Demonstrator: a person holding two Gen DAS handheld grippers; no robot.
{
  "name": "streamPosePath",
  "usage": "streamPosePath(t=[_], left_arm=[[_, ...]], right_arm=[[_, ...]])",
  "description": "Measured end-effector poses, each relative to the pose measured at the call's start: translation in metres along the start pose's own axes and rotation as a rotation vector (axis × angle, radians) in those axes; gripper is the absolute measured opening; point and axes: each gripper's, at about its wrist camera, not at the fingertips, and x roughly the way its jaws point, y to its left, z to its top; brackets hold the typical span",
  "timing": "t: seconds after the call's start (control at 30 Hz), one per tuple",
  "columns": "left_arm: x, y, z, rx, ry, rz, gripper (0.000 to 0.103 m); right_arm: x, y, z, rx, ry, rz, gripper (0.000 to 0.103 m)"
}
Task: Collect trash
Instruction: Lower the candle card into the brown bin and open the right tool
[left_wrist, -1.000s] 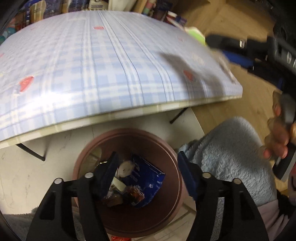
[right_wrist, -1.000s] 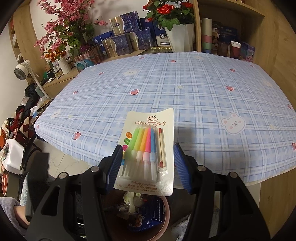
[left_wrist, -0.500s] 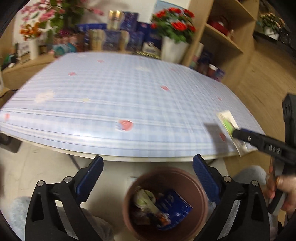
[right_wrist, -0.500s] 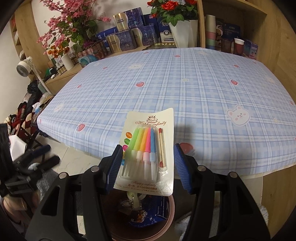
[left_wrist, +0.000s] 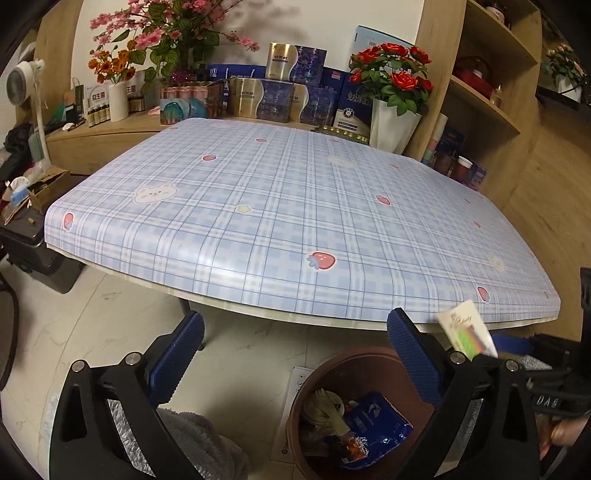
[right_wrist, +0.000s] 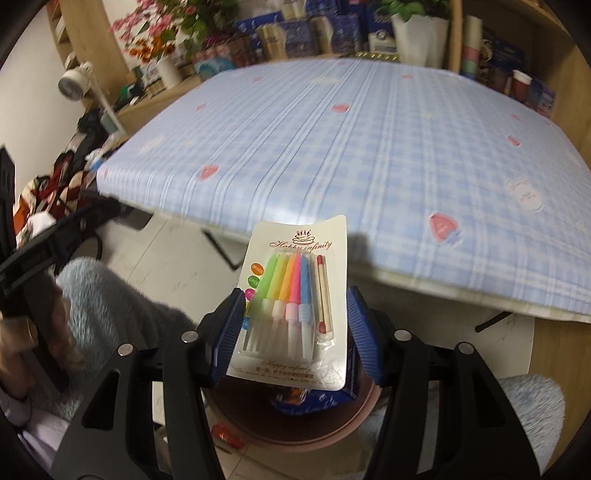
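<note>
A pack of coloured birthday candles (right_wrist: 295, 302) on a white card is clamped between the blue pads of my right gripper (right_wrist: 295, 299). It hangs just above a brown round bin (right_wrist: 295, 435) on the floor, in front of the table's near edge. In the left wrist view the same pack (left_wrist: 467, 334) shows at the right, over the bin (left_wrist: 332, 369), which holds a blue wrapper and other trash. My left gripper (left_wrist: 295, 332) stands wide open and empty, left of and above the bin.
The table (left_wrist: 258, 206) wears a blue plaid cloth with strawberry prints. Flowers, boxes and wooden shelves line the back. A fluffy blue-grey garment (right_wrist: 103, 295) of the person flanks the bin. A black box (left_wrist: 33, 251) sits on the floor at left.
My left gripper has lifted away from inside the bin and its jaws have spread wide. My right gripper has carried the candle pack off the table edge and lower, over the bin.
</note>
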Motion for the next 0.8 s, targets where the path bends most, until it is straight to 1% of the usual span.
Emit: streamPosePath(t=[0.2,0.33,0.63,0.67,0.73,0.77,0.8], left_arm=[[-0.001,0.005,-0.002,-0.016,-0.001,0.012,0.097],[0.002,0.008,-0.002,-0.027,0.01,0.014,0.097],[0.008,0.008,-0.003,-0.025,0.026,0.023,0.097],[0.008,0.008,-0.003,-0.025,0.027,0.023,0.097],[0.009,0.008,-0.003,-0.026,0.03,0.025,0.097],[0.009,0.008,-0.003,-0.025,0.031,0.026,0.097],[0.009,0.008,-0.004,-0.025,0.031,0.027,0.097]], right_arm=[[0.021,0.017,-0.011,-0.042,0.096,0.031,0.058],[0.035,0.02,-0.018,-0.043,0.163,0.052,0.059],[0.048,0.024,-0.021,-0.034,0.206,0.061,0.062],[0.049,0.024,-0.022,-0.033,0.208,0.06,0.063],[0.049,0.023,-0.021,-0.029,0.206,0.06,0.074],[0.048,0.021,-0.02,-0.026,0.202,0.06,0.076],[0.047,0.02,-0.018,-0.023,0.196,0.062,0.08]])
